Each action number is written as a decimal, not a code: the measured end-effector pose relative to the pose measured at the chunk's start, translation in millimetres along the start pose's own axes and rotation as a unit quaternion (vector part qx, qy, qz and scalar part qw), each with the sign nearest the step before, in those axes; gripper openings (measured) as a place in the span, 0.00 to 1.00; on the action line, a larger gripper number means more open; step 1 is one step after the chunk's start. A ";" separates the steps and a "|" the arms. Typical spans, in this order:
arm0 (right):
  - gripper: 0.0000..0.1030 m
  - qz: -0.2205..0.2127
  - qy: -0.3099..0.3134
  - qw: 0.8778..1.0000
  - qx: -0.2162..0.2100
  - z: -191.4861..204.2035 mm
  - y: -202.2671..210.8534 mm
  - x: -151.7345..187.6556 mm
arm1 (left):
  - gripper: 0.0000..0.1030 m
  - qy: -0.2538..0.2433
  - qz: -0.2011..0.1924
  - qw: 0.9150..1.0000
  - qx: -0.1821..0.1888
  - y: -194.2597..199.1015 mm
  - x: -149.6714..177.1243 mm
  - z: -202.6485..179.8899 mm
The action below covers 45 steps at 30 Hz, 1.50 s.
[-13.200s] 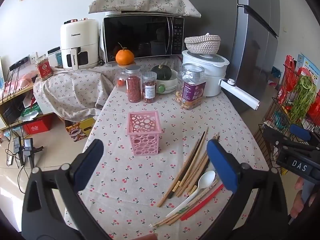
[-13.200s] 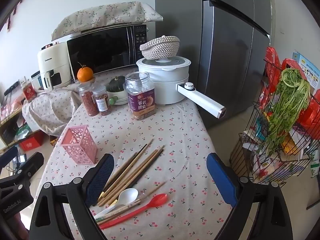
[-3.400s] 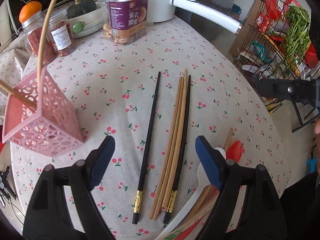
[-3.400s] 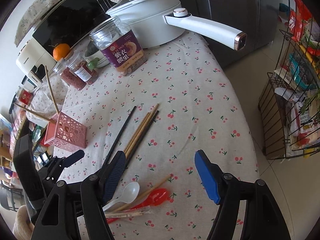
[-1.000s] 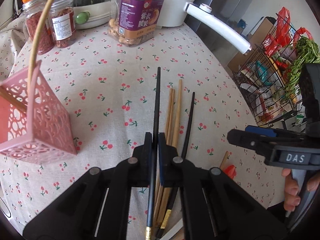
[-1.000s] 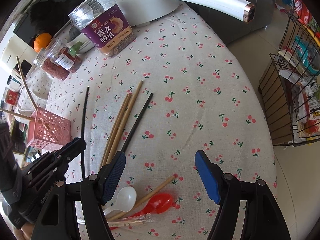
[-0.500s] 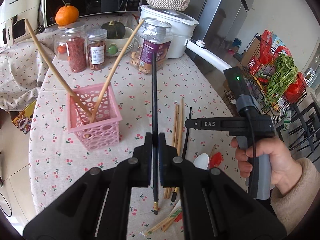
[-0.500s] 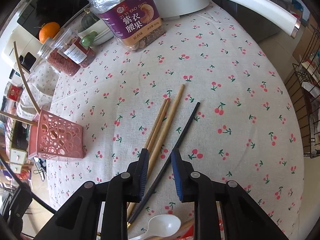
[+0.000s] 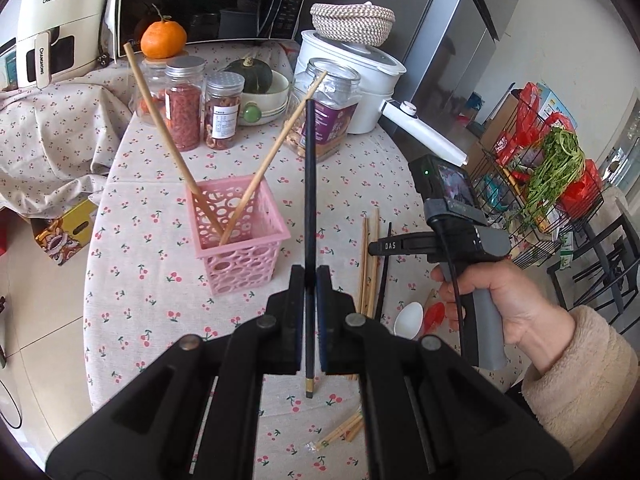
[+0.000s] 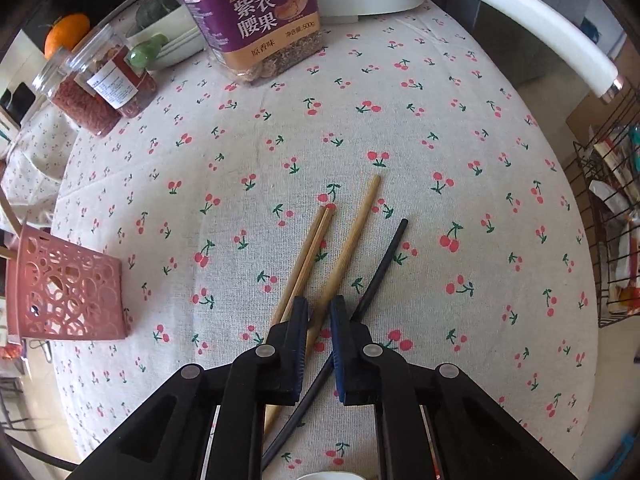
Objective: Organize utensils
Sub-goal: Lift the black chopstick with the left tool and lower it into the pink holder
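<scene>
My left tongs [image 9: 307, 284] have lifted the black chopstick [image 9: 309, 184] upright beside the basket [image 9: 240, 232]; it goes in next. My right tongs [image 10: 319, 320] have just pinched a wooden chopstick [image 10: 348, 236] on the desk [image 10: 460, 168].

Right tool [image 10: 319, 312] astride wooden chopstick [image 10: 352, 232]
</scene>
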State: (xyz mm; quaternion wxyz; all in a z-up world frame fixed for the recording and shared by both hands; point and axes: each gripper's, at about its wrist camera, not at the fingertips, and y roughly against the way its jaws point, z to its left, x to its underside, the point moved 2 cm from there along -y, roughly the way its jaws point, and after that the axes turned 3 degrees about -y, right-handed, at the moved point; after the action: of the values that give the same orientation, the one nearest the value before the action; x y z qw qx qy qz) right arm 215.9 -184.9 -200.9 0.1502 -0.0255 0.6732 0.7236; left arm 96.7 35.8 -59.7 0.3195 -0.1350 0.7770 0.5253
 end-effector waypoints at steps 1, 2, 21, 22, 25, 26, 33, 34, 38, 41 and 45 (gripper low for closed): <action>0.12 0.000 0.007 1.000 0.008 3.5 -0.5 0.4 | 0.06 -0.001 -0.002 1.000 -0.002 0.7 -0.3 0.7; 0.12 -0.001 0.011 1.000 0.014 5.6 -0.6 0.5 | 0.06 -0.001 -0.003 1.000 -0.004 0.8 -0.1 1.8; 0.06 -0.154 0.010 0.975 -0.158 -9.4 129.1 23.5 | 0.06 -0.002 -0.100 0.995 -0.023 51.8 -20.6 2.7; 0.06 -0.177 0.024 0.971 -0.158 -4.8 144.1 28.5 | 0.06 -0.002 -0.112 0.993 -0.022 57.0 -23.0 2.3; 0.06 -0.241 0.057 0.954 -0.169 5.3 186.4 38.5 | 0.06 -0.006 -0.160 0.987 -0.024 75.2 -29.0 -0.1; 0.06 -0.262 0.065 0.947 -0.173 8.0 198.9 40.2 | 0.06 -0.007 -0.176 0.984 -0.027 81.4 -30.6 -1.3; 0.06 -0.341 0.093 0.916 -0.191 22.6 239.5 50.8 | 0.06 -0.002 -0.262 0.963 -0.063 106.2 -36.4 5.9; 0.06 -0.344 0.094 0.914 -0.194 24.4 240.6 50.9 | 0.06 -0.004 -0.266 0.961 -0.071 105.4 -37.2 7.6; 0.06 -0.344 0.100 0.912 -0.201 31.2 239.3 53.3 | 0.06 0.000 -0.262 0.961 -0.089 94.3 -40.2 18.4; 0.06 -0.345 0.100 0.911 -0.202 34.8 233.8 52.7 | 0.06 0.004 -0.243 0.965 -0.097 78.1 -42.6 25.2; 0.06 -0.349 0.101 0.908 -0.207 40.5 228.9 52.2 | 0.06 0.001 -0.218 0.970 -0.107 55.3 -44.7 30.0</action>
State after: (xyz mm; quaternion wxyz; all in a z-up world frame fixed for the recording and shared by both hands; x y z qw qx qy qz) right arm 115.2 -146.6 11.6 0.3153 -0.3623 0.4684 0.7416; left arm 111.1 80.0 1.8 0.4093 -0.3349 0.6687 0.5226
